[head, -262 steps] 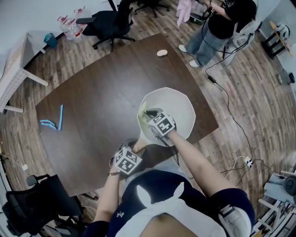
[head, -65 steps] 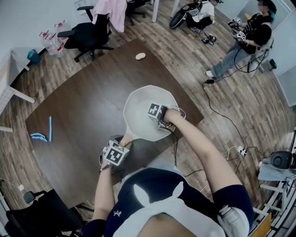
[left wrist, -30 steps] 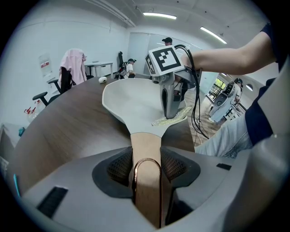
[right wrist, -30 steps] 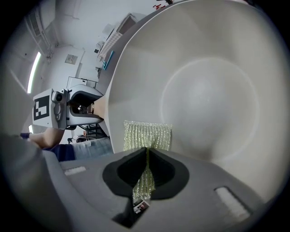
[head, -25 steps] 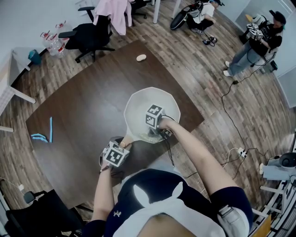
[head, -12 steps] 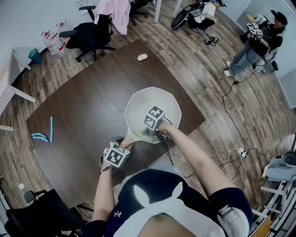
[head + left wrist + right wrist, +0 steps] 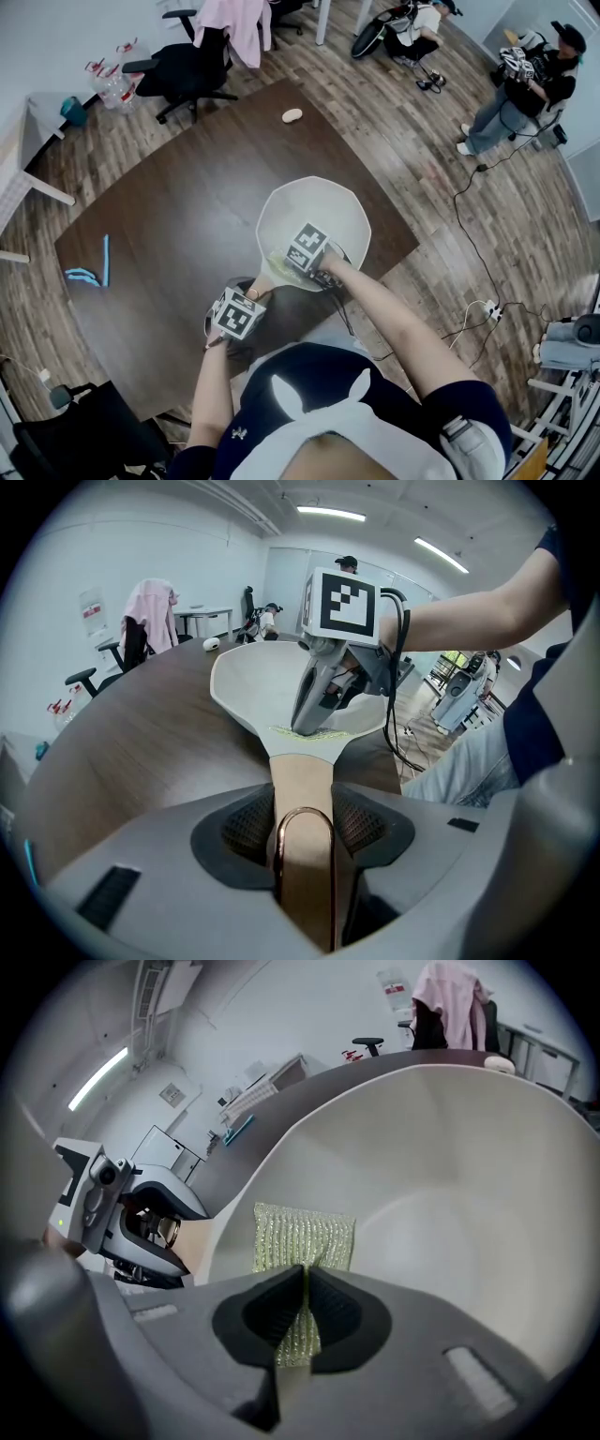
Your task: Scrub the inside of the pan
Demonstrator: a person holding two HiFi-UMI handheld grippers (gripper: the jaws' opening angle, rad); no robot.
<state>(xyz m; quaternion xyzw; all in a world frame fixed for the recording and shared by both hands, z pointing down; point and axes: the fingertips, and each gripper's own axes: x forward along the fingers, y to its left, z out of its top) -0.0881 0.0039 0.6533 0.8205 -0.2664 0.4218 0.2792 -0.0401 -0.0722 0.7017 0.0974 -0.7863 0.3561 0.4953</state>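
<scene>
Pan (image 7: pixel 323 211), pale and many-sided, sits on a dark brown table (image 7: pixel 187 206) at the centre of the head view, close to the table's near edge. Its tan handle (image 7: pixel 305 789) points toward the person at the bottom of the frame. The handle ends in a copper-coloured loop (image 7: pixel 305 855).

The left gripper (image 7: pixel 246 298), low and left of centre in the head view, is clamped on that handle, with both pads pressing its sides just ahead of the loop. The right gripper (image 7: pixel 305 1307) reaches down into the pan from the right. Its jaws are pinched almost together on a yellow-green scrub cloth (image 7: pixel 305 1237). The free end of the cloth lies flat against the pan's inner wall on the handle side, beside the spot where the handle joins the bowl. The rest of the pan's inside shows bare and pale toward the right of the right gripper view.

Elsewhere on the table, a few blue strips (image 7: pixel 89 267) lie near the left edge of the frame, well apart from the pan. A small pale object (image 7: pixel 292 115) rests near the table's far corner, above the pan. Beyond the table, at the top of the frame, a pink garment (image 7: pixel 239 23) hangs over an office chair. A person (image 7: pixel 525 66) stands on the wood floor at upper right.
</scene>
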